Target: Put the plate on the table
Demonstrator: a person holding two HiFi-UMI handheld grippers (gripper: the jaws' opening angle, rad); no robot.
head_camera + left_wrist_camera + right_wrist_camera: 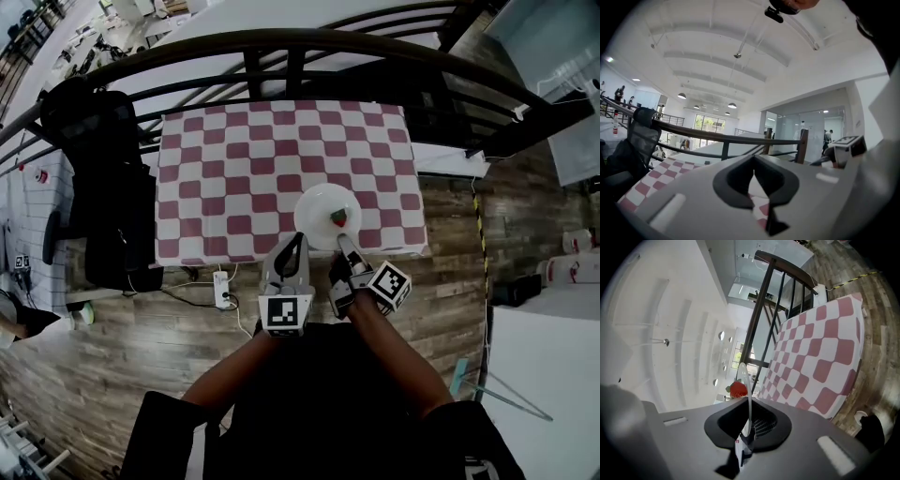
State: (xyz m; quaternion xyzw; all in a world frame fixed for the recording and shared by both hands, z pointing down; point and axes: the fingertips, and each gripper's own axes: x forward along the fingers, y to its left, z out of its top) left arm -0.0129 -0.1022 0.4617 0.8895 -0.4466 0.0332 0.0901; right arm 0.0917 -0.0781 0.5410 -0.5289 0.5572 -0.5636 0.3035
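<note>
plate (316, 208) in right claw (344, 244)

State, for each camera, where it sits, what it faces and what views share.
Head view: head-worn, facing steeply down at the checkered table; both forearms show.
Left gripper view: rides the left hand-held gripper, facing the railing; closed empty jaws show.
Right gripper view: rides the right hand-held gripper, rolled sideways; jaws clamp the plate.
Shared: all show the table.

Bright, even indoor light from ceiling lamps (682, 95) and distant windows (708, 123); shadows soft. The white plate (319, 206) is nearly blown out. All views show strong fisheye bending and dark corners; the close foreground of both gripper views is out of focus
</note>
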